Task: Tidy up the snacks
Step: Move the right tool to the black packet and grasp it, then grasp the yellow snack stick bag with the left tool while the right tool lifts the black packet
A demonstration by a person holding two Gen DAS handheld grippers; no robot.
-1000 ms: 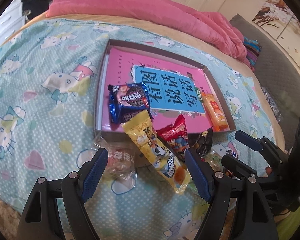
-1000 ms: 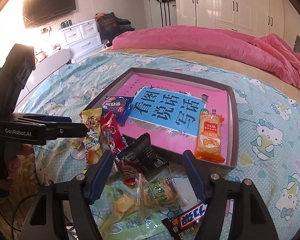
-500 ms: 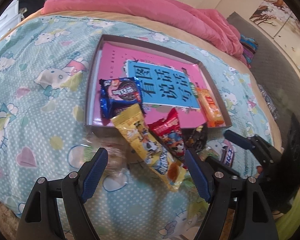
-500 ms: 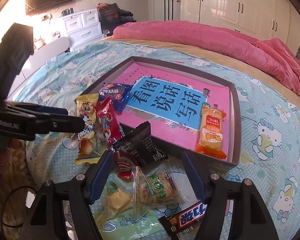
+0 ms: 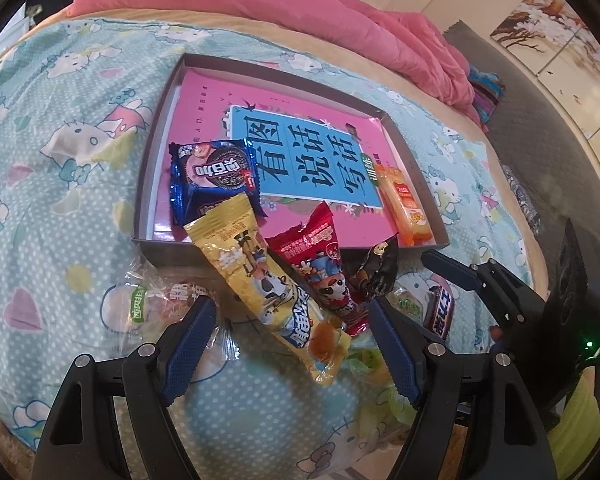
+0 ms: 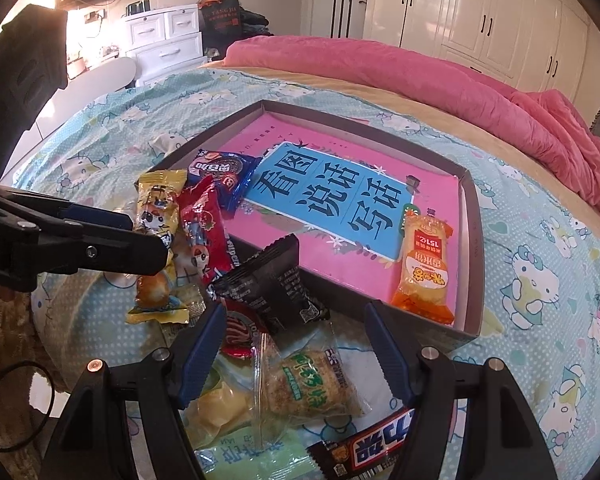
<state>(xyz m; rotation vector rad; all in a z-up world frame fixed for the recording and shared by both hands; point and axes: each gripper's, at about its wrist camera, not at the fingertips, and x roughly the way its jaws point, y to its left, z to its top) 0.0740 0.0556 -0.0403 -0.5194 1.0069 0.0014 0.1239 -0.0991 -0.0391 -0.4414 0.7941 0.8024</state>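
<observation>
Both claws are hovering with jaws standing apart and nothing gripped over a heap of snacks on the bed (image 5: 40, 128). Starting at the left in the left wrist view, a clear packet (image 5: 152, 300) is lying on the cover beside the left claw (image 5: 290, 336), largely hidden from the right wrist view. Next, the blue cookie packet (image 5: 214, 178) is sitting inside the shallow tray (image 5: 156, 120), on the pink book lining it. The yellow snack bag (image 5: 260, 280) is leaning over the tray's near wall, its lower end lying between the left claw's blue pads, neither pad pressing on it. The red snack bag (image 5: 320, 264) is lying just beside it, likewise propped on the wall, then the black packet (image 5: 376, 272). The orange packet (image 5: 406, 204) is resting in the tray's right near corner. The right claw (image 6: 296, 348) is showing what the other view barely catches: a green-lettered cracker packet (image 6: 312, 384) lying between its pads, untouched, a pale yellow packet (image 6: 220, 404) beside it, a round red-lidded item (image 6: 238, 332) under the black packet (image 6: 276, 284), and a dark chocolate bar (image 6: 372, 444) at the bottom edge, of which the left view is showing only one end.
</observation>
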